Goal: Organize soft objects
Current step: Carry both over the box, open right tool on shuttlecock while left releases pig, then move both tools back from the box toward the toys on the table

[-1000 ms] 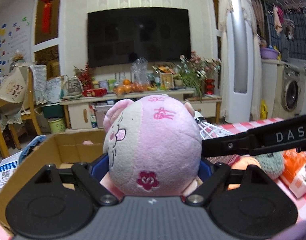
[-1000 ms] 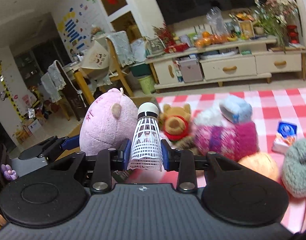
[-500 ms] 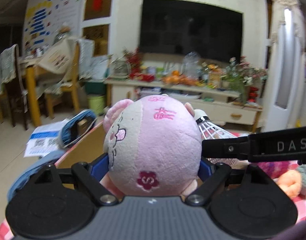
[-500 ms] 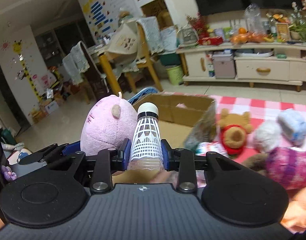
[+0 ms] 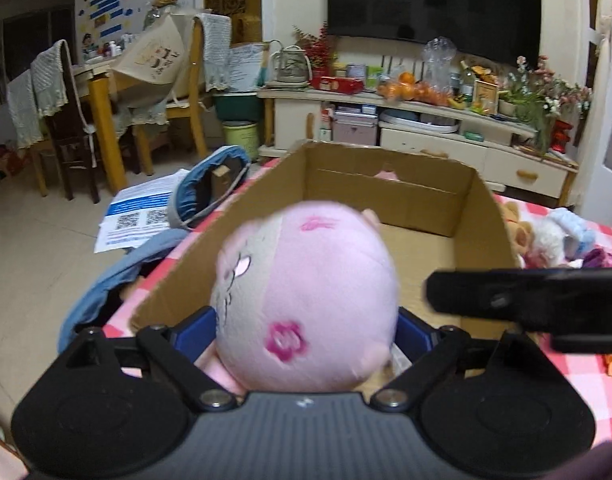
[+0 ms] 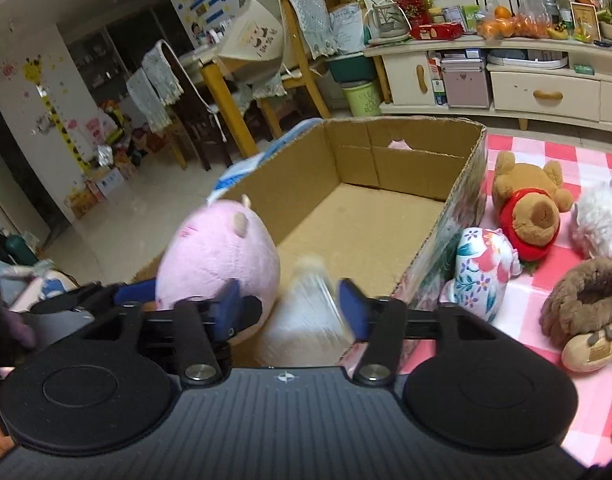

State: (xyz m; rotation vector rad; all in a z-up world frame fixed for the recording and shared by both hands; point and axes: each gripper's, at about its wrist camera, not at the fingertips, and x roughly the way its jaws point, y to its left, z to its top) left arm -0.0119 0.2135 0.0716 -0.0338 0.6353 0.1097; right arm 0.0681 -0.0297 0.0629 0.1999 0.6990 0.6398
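An open cardboard box (image 5: 486, 208) (image 6: 386, 160) lies just ahead of both grippers. My left gripper (image 5: 306, 328) hangs over the box's near end, its jaws opening. A round pink plush pig (image 5: 306, 300) (image 6: 217, 256) sits blurred between the blue pads and seems loose in them. My right gripper (image 6: 289, 304) is beside it on the right, its jaws opening wide. A white shuttlecock (image 6: 306, 308) is a blur in the gap, touching neither pad, over the box floor. The right gripper's black finger (image 5: 526, 300) crosses the left wrist view.
A brown bear in a red scarf (image 6: 530, 208), a floral plush (image 6: 482, 272), a white fluffy toy (image 6: 602, 216) and a brown furry slipper (image 6: 586, 312) lie on the red checked cloth (image 6: 546, 152) right of the box. A blue denim item (image 5: 209, 184) lies left of it.
Both grippers swung over the box and tipped down. The right jaws opened and let go of the shuttlecock. The left jaws widened and the pink pig shifted between them.
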